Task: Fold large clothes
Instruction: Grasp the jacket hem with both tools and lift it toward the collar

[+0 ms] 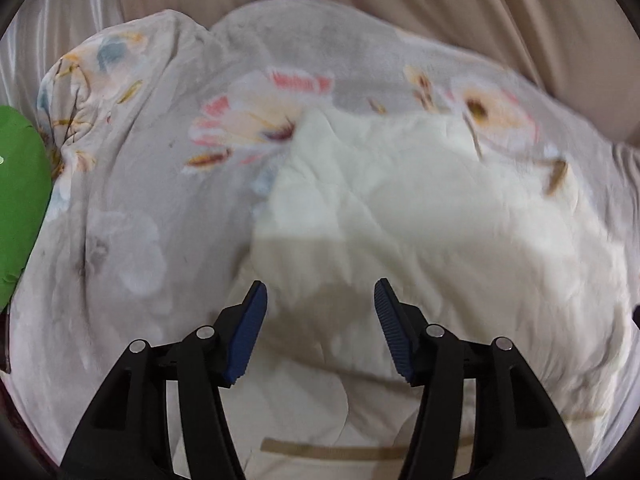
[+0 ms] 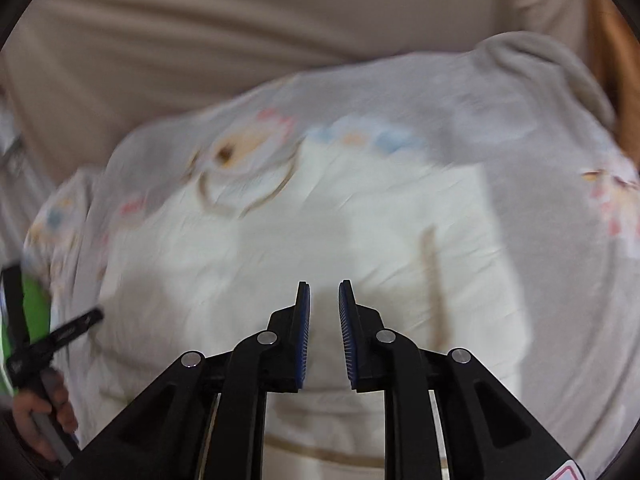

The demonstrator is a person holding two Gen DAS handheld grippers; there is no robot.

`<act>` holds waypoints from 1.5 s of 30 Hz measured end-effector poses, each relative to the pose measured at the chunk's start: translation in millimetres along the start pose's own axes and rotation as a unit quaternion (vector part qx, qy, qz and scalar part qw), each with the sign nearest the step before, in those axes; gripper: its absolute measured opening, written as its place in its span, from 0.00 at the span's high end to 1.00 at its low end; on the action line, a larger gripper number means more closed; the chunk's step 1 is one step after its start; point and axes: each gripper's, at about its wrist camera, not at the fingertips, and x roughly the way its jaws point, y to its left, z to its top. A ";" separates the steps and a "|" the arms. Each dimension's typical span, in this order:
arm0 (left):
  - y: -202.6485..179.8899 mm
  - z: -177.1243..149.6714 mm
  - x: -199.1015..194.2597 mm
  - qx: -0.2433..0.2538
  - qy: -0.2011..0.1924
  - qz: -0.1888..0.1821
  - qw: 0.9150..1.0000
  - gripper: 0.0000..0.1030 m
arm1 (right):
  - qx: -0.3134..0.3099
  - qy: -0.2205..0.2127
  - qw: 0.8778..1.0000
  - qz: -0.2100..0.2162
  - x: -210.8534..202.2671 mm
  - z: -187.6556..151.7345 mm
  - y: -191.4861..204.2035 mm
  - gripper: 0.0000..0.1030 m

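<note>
A cream-white garment (image 1: 400, 208) lies crumpled on a grey blanket with a flower print (image 1: 140, 160). A beige stripe (image 1: 340, 450) runs along the garment's near edge. My left gripper (image 1: 320, 292) hovers over the near part of the garment, open, with only cloth showing below the gap. In the right wrist view the same garment (image 2: 280, 248) fills the middle, blurred. My right gripper (image 2: 324, 288) stands over it with a narrow gap between its pads and nothing caught in them.
The flowered blanket (image 2: 540, 140) rests on a beige cushioned surface (image 2: 200, 20) that rises behind it. A green object (image 1: 20, 200) sits at the blanket's left edge. A person's hand (image 2: 44, 412) on a gripper handle shows at the lower left of the right wrist view.
</note>
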 end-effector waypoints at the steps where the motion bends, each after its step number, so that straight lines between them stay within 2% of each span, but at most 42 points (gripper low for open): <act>1: -1.4 -5.9 6.8 0.005 0.009 0.013 1.000 0.47 | -0.014 0.018 1.000 -0.007 14.1 -6.7 3.9 0.85; 3: 1.8 -13.2 11.2 0.006 0.011 0.025 1.000 0.46 | -0.004 0.045 0.999 -0.027 32.8 -18.9 -2.6 0.97; 7: 27.7 -24.1 5.8 -0.020 0.020 0.033 0.999 0.46 | 0.059 0.042 0.996 -0.052 10.4 -37.6 -52.5 0.96; 10: 50.7 -36.4 -6.1 -0.039 0.035 0.035 0.998 0.47 | 0.077 0.033 0.993 -0.085 -32.0 -54.5 -85.3 0.84; 12: 69.1 -53.4 -23.1 -0.050 0.041 0.017 0.998 0.45 | 0.086 0.027 0.993 -0.074 -63.9 -72.2 -101.7 0.82; 13: 80.0 -66.1 -33.7 -0.060 0.048 -0.004 0.997 0.42 | 0.090 0.030 0.994 -0.062 -82.2 -85.7 -108.7 0.81; 15: 98.8 -92.6 -48.8 -0.079 0.066 -0.029 0.994 0.25 | 0.093 0.045 0.993 -0.047 -111.3 -115.2 -119.5 0.64; 17: 111.3 -119.1 -60.5 -0.091 0.084 -0.038 0.992 0.23 | 0.098 0.065 0.992 -0.040 -132.2 -147.1 -128.0 0.50; 18: 117.2 -133.8 -65.8 -0.094 0.095 -0.038 0.990 0.22 | 0.105 0.077 0.991 -0.040 -140.7 -164.4 -131.8 0.47; 21: 129.4 -170.5 -74.2 -0.109 0.124 -0.039 0.985 0.19 | 0.160 0.112 0.980 -0.032 -156.0 -214.0 -147.7 0.45; 24: 136.5 -197.0 -74.4 -0.146 0.149 -0.050 0.977 0.18 | 0.209 0.126 0.970 -0.012 -158.7 -247.3 -154.2 0.45; 27: 138.9 -211.9 -68.5 -0.179 0.162 -0.067 0.968 0.17 | 0.233 0.126 0.964 0.009 -151.6 -257.7 -154.6 0.44; 29: 139.6 -216.2 -65.9 -0.197 0.164 -0.076 0.964 0.17 | 0.234 0.119 0.965 0.016 -147.6 -258.0 -151.2 0.41; 31: 138.6 -215.8 -67.7 -0.203 0.158 -0.085 0.963 0.23 | 0.234 0.113 0.965 0.024 -142.5 -254.8 -148.5 0.40; 32: 136.6 -215.9 -68.9 -0.201 0.158 -0.099 0.962 0.38 | 0.238 0.111 0.964 0.032 -139.8 -253.6 -147.9 0.40; 34: 129.3 -213.1 -74.6 -0.186 0.157 -0.107 0.964 0.52 | 0.241 0.113 0.963 0.044 -134.8 -251.1 -146.4 0.45; 35: 125.7 -210.7 -77.5 -0.176 0.155 -0.114 0.965 0.66 | 0.238 0.115 0.963 0.049 -134.0 -250.4 -144.6 0.57; 36: 122.7 -208.7 -81.3 -0.167 0.154 -0.116 0.967 0.74 | 0.232 0.118 0.964 0.053 -133.6 -250.1 -143.3 0.76; 37: 121.6 -207.9 -85.0 -0.164 0.152 -0.116 0.968 0.77 | 0.222 0.120 0.966 0.054 -134.4 -249.5 -140.9 0.88; 38: 120.6 -206.4 -93.2 -0.162 0.146 -0.119 0.968 0.86 | 0.216 0.115 0.968 0.062 -136.5 -248.1 -137.5 0.95; 42: 125.8 -201.8 -127.7 -0.136 0.120 -0.131 0.975 0.96 | 0.183 0.081 0.977 0.078 -168.4 -241.7 -132.0 0.97; 45: 132.1 -205.4 -157.2 -0.114 0.117 -0.136 0.977 0.97 | 0.146 0.091 0.983 0.071 -186.7 -239.8 -125.3 0.97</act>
